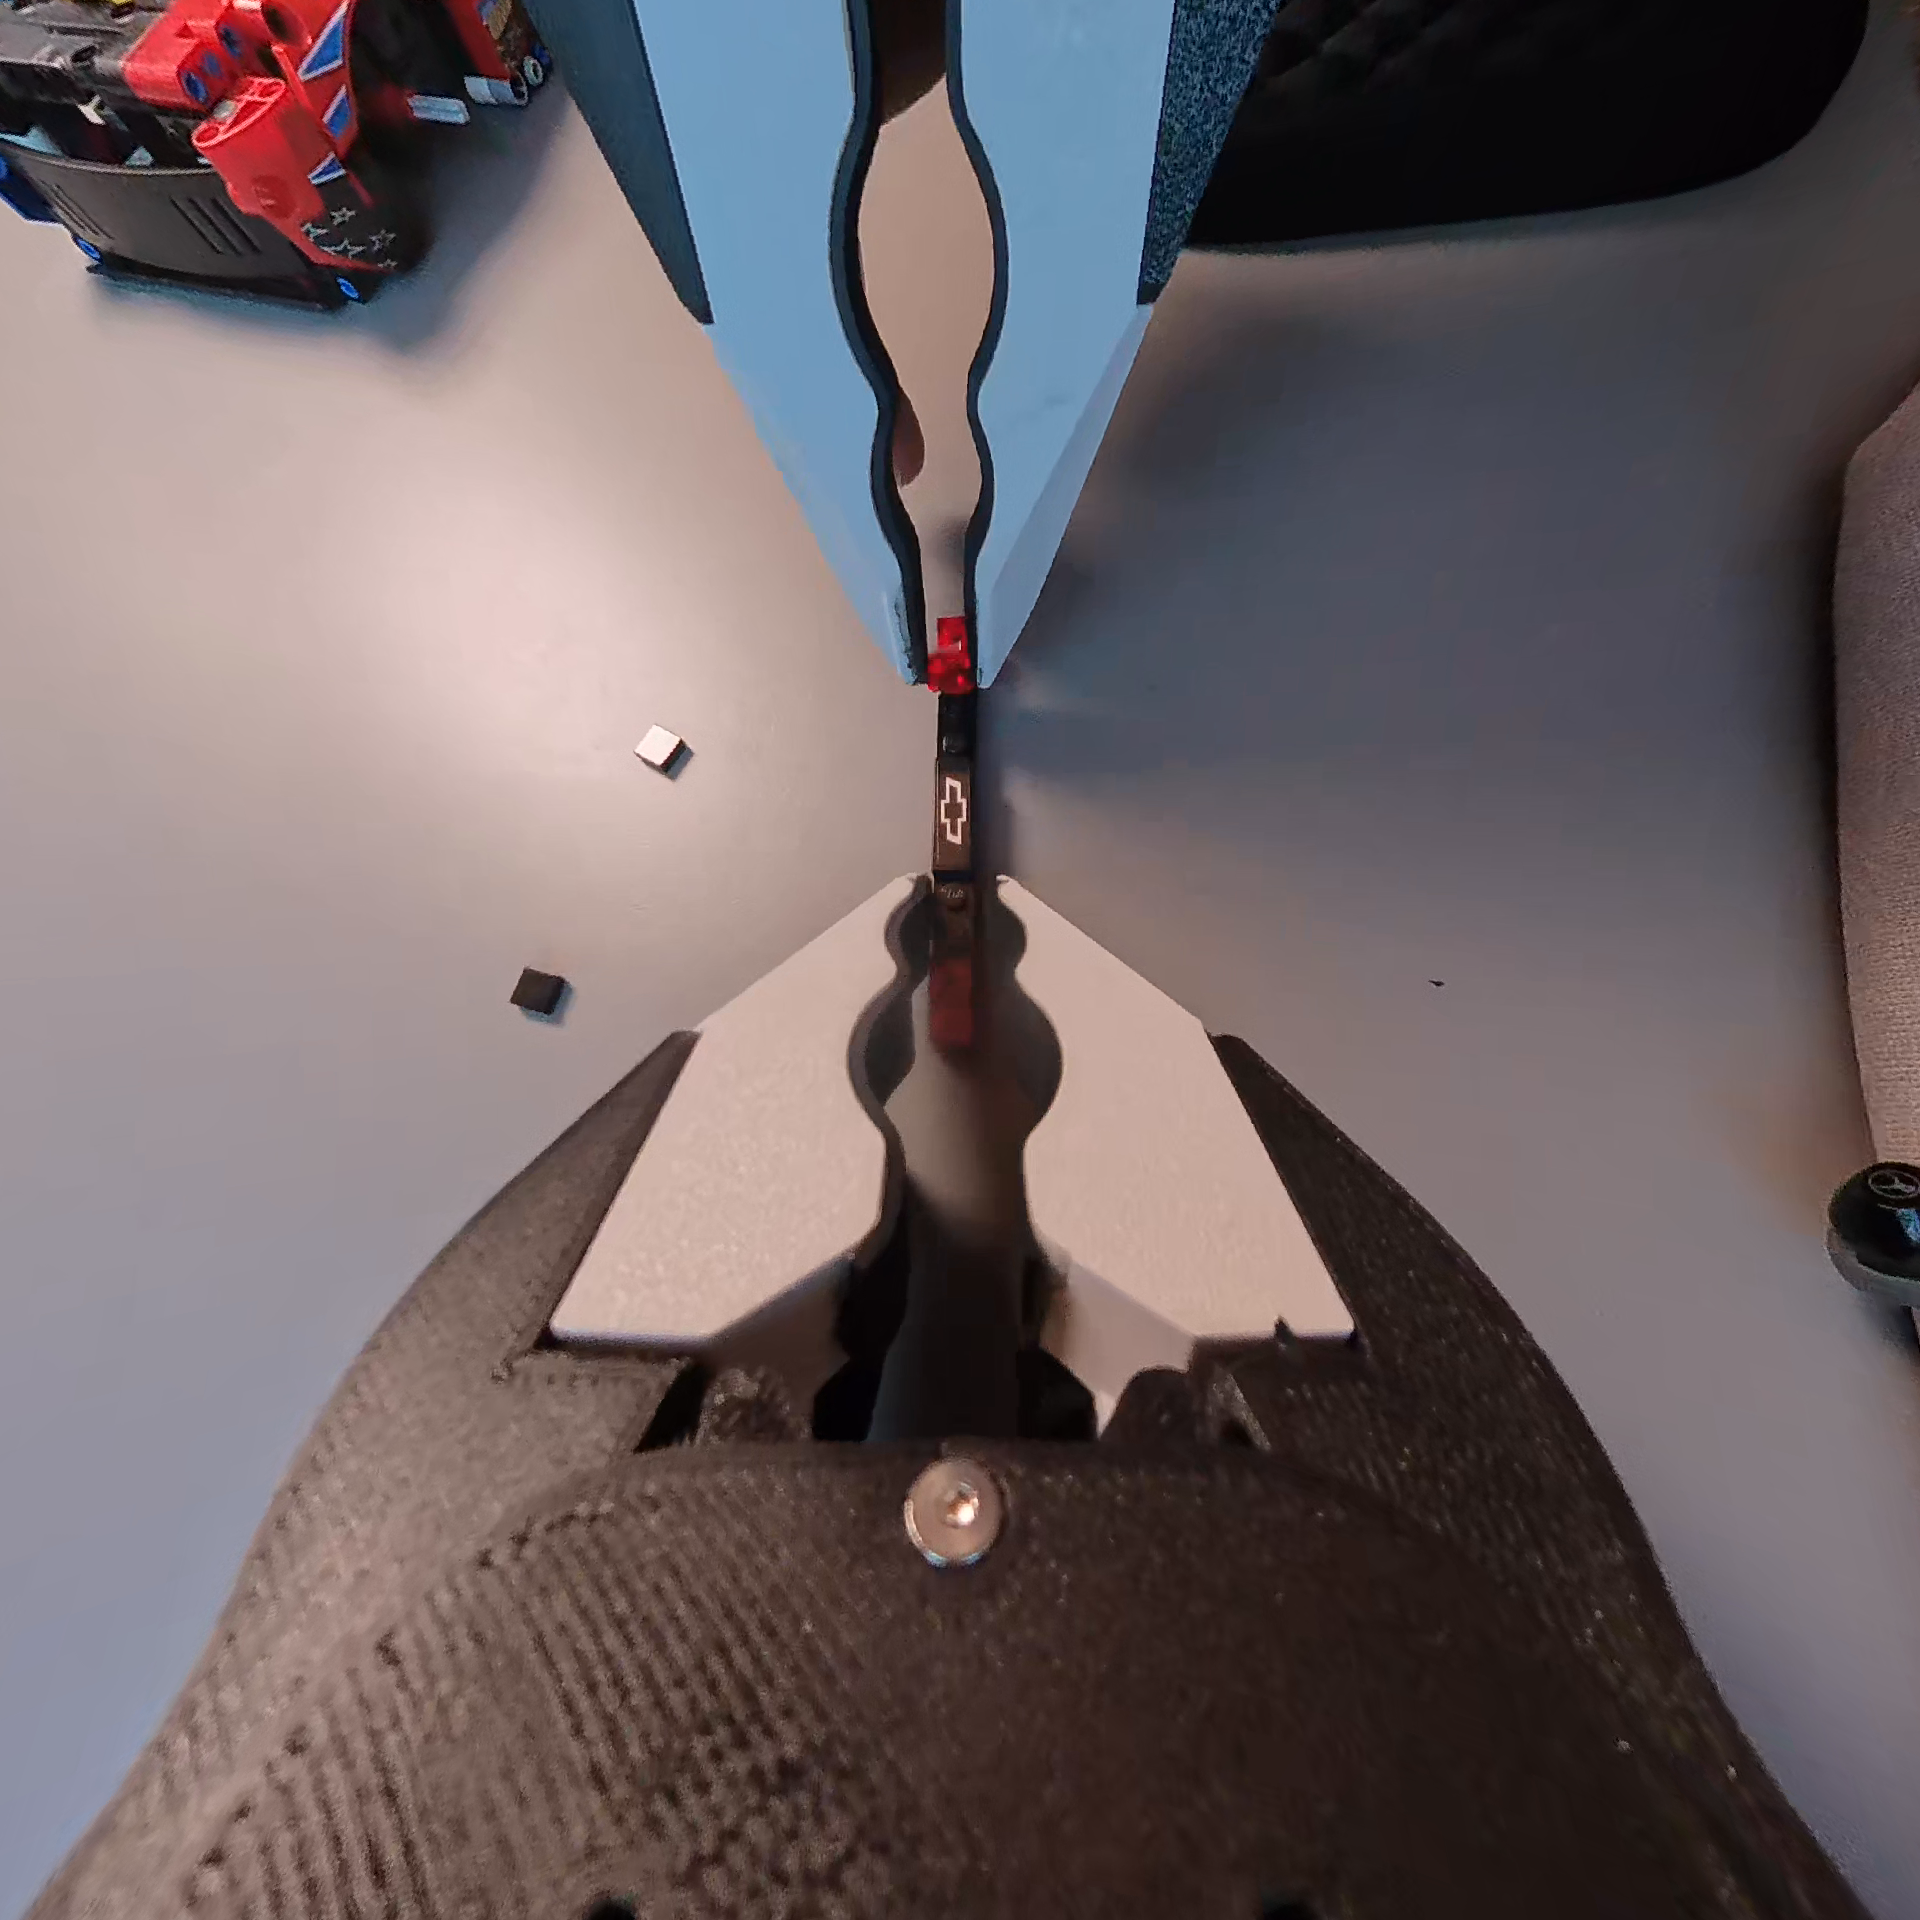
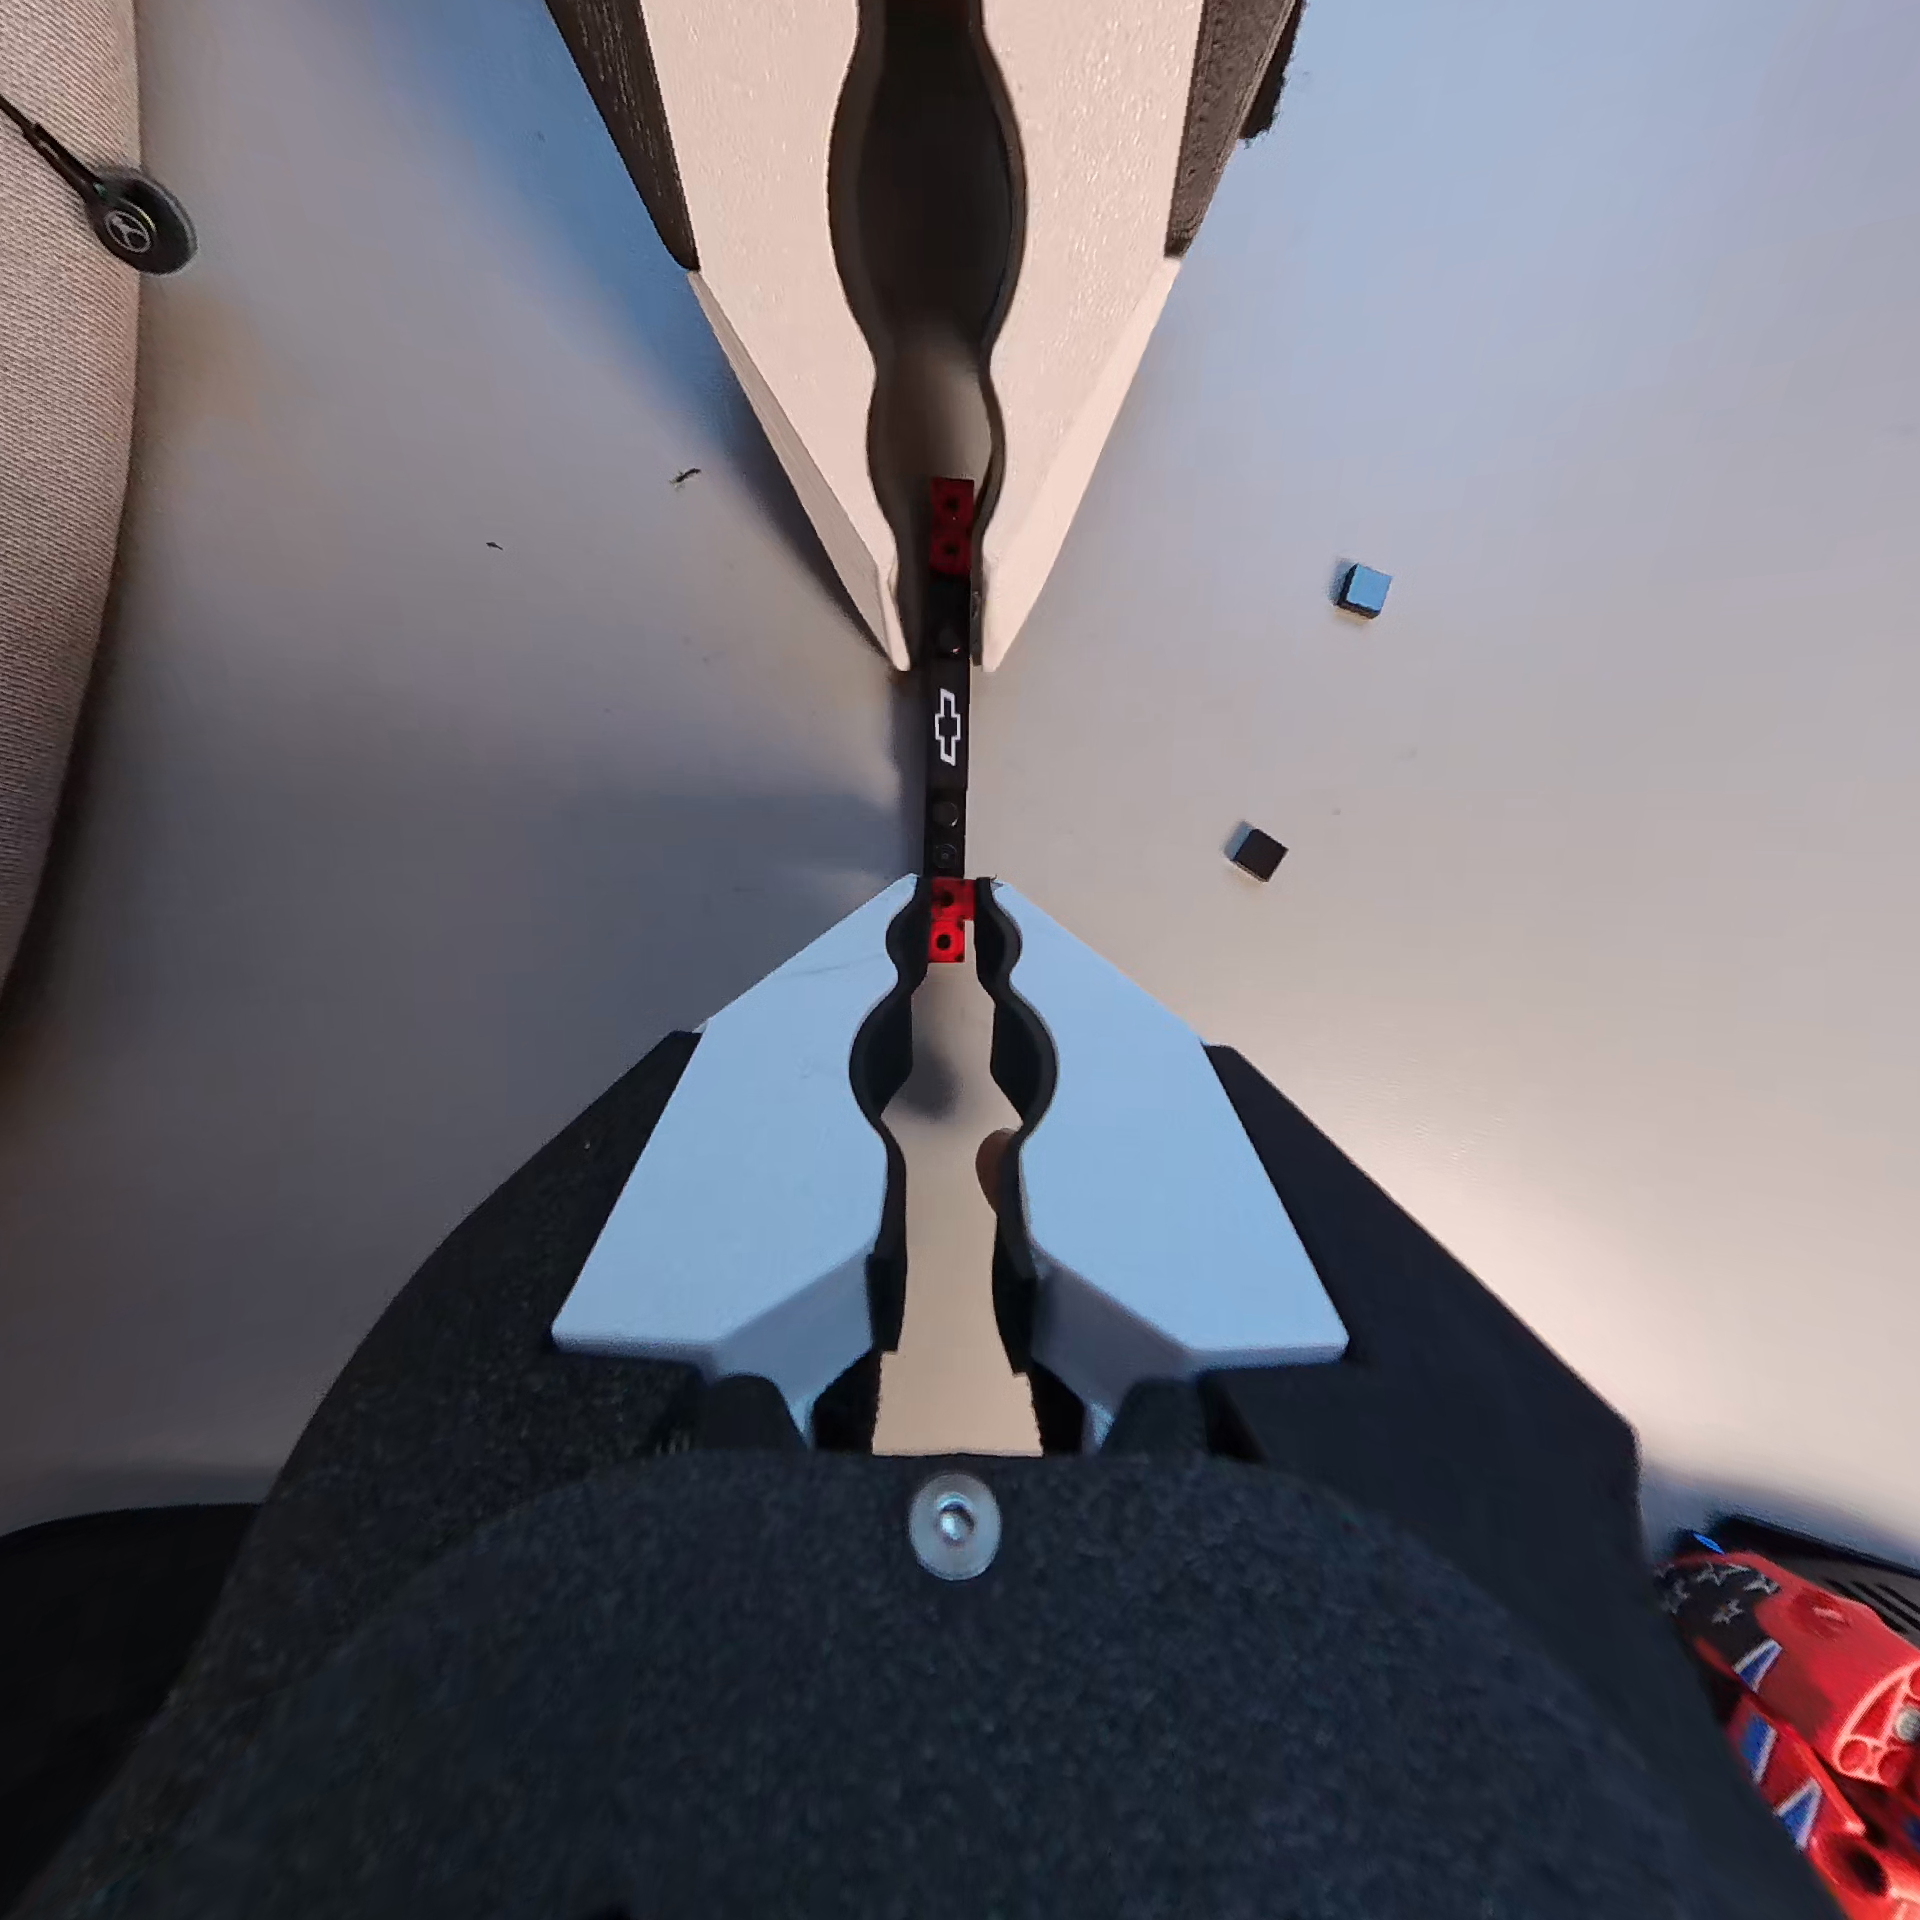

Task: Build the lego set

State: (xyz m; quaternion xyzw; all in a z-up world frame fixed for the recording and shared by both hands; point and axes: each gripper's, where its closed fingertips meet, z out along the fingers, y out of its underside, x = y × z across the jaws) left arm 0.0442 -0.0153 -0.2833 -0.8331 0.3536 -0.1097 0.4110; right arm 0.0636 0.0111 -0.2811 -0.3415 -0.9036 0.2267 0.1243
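Note:
A thin black lego strip with a white emblem in its middle and a red piece at each end is held between both grippers above the grey table. My left gripper is shut on one end, with that end's red piece between its fingers. My right gripper is shut on the other end, at its red piece. The two grippers face each other tip to tip. The strip and the left gripper show in the right wrist view, the right gripper in the left wrist view.
Two small square tiles lie on the table, one light grey and one black. A red and black lego car model stands farther off. Grey fabric with a black round fitting lies along one table edge. Tip to tip, the grippers are about 4 cm apart.

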